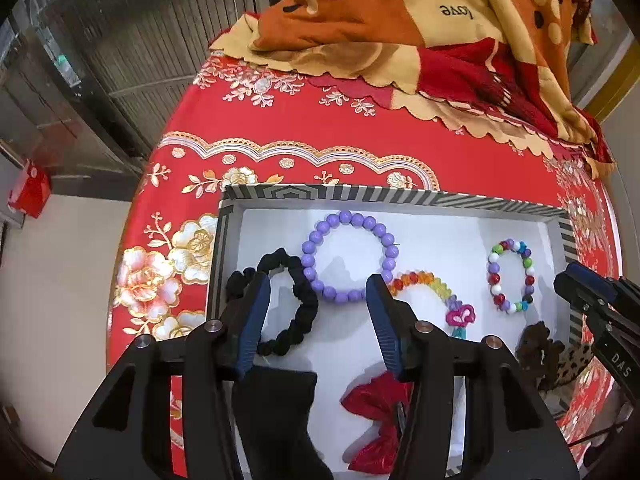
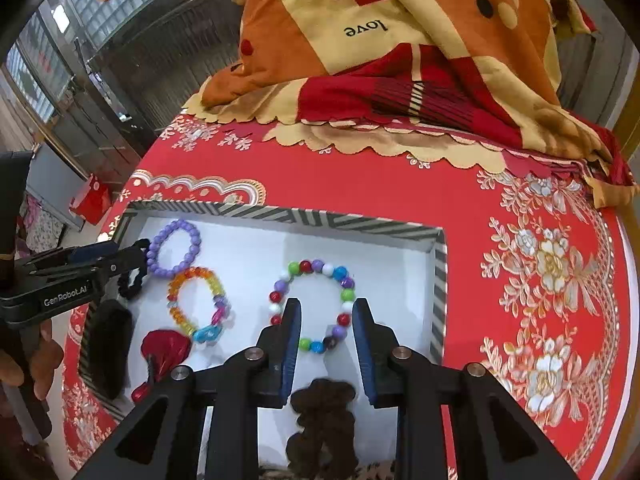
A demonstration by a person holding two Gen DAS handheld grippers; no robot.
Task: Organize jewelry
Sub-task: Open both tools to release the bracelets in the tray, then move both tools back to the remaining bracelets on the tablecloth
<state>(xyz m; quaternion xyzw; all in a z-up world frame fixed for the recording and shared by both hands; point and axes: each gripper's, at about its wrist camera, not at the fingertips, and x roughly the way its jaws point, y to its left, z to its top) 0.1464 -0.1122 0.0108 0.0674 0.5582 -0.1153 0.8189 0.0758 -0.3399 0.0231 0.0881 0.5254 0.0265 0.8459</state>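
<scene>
We see our left gripper [image 1: 318,300] open over the black ruffled hair tie [image 1: 294,304] in the white striped-edge box [image 1: 400,194], and our right gripper [image 2: 326,322] open around the round many-coloured bead bracelet [image 2: 312,306]

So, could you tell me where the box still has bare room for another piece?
Bare white floor lies between the purple bracelet and the multicolour bracelet, along the far wall of the box. The near left is crowded: black scrunchie, rainbow bracelet, red bow.
</scene>
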